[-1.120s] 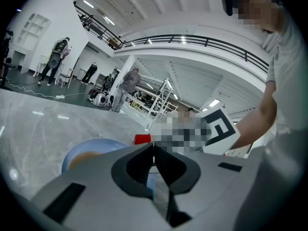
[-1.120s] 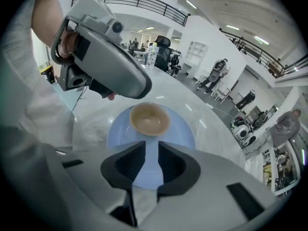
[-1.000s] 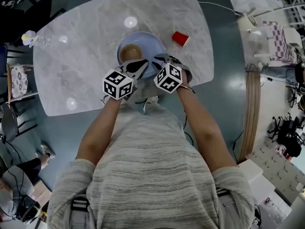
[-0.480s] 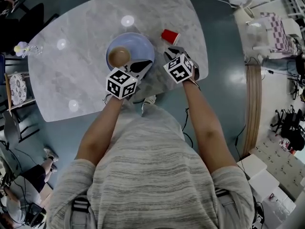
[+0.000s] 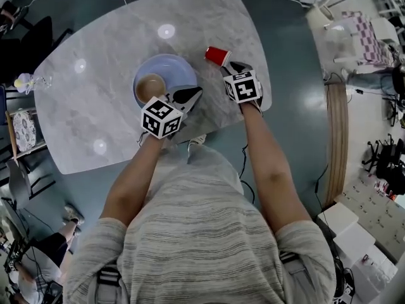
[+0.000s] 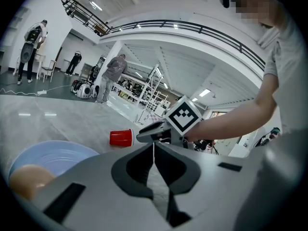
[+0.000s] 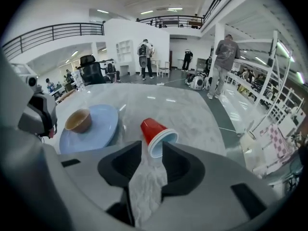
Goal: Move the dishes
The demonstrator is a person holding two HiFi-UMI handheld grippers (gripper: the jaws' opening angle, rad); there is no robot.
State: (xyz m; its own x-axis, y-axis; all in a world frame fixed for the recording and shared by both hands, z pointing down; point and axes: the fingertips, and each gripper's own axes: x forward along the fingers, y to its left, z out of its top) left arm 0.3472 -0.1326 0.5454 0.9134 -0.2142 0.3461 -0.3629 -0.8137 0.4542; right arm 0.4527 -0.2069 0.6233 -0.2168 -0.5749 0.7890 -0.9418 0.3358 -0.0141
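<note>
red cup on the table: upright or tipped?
Tipped. The red cup lies on its side on the table, open mouth facing the right claw.

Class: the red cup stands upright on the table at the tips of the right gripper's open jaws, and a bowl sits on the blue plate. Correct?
No: the cup lies on its side, mouth toward the right gripper, as the right gripper view shows. The rest holds: it is on the table at the open jaws' tips, and the bowl sits on the plate.
</note>
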